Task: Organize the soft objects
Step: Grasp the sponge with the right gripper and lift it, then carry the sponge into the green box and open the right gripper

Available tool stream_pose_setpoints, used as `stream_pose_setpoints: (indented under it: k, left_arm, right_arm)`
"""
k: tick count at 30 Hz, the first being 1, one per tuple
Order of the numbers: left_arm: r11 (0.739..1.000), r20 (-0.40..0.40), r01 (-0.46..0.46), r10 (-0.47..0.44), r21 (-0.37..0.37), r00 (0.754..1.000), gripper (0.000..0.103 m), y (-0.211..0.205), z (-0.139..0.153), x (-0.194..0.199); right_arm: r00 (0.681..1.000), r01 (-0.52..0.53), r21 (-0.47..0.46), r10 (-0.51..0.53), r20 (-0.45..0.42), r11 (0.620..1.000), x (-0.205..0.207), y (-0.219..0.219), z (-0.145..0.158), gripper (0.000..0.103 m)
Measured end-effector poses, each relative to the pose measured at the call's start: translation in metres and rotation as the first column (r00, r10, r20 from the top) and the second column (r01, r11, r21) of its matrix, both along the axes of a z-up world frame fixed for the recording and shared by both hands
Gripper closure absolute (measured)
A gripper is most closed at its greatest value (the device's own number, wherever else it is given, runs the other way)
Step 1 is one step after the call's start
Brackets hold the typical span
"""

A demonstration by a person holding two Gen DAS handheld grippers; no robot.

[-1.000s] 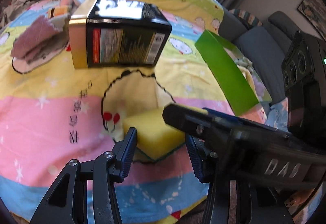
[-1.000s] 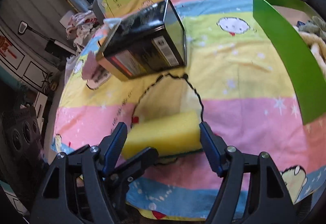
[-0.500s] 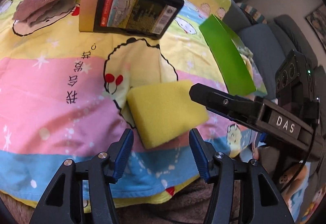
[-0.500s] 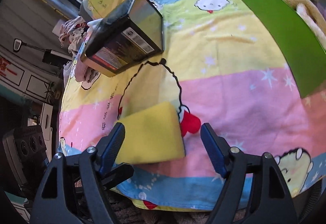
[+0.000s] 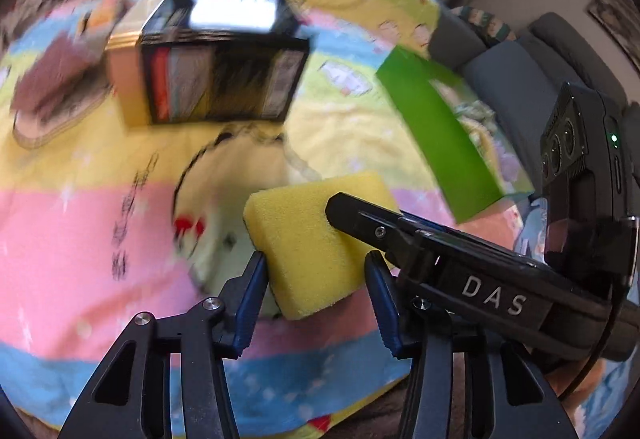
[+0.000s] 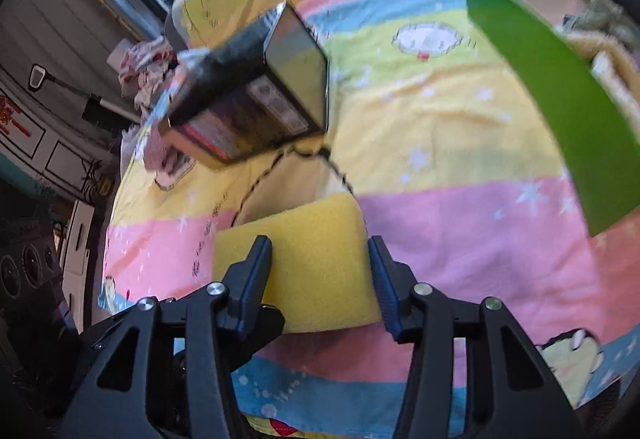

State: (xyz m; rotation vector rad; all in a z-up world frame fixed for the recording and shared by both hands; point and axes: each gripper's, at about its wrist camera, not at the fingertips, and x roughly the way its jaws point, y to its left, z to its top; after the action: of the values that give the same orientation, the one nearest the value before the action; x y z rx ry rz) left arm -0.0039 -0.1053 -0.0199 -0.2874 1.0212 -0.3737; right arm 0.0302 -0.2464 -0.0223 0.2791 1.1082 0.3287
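Left gripper (image 5: 314,289) and right gripper (image 6: 320,277) each have fingers apart, straddling the yellow sponge (image 5: 316,243); firm clamping cannot be confirmed. Sponge sits on the striped blanket (image 6: 460,143). Beyond: black box (image 5: 216,67), green bin (image 6: 560,95).

Motion-blurred black box (image 5: 216,67) label, unreadable; green bin (image 6: 560,79) cut off by frame edge.

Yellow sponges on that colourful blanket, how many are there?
1. The yellow sponge lies on the blanket near its front edge, between the fingers of both the left gripper and right gripper. Others may hide behind the black box.
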Motion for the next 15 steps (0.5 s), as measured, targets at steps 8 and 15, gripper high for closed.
stream_pose_setpoints:
  k: [8, 15]
  left_arm:
    - [0.990, 0.208, 0.138, -0.134, -0.005, 0.969, 0.053, -0.064, 0.061, 0.044]
    - [0.960, 0.283, 0.275, -0.251, -0.048, 0.926, 0.054, -0.134, 0.088, 0.101]
  right_arm:
    - [0.958, 0.178, 0.021, -0.178, 0.224, 0.984, 0.022, -0.069, 0.073, 0.056]
    - [0.867, 0.383, 0.027, -0.369, 0.335, 0.923, 0.041, -0.138, 0.112, 0.062]
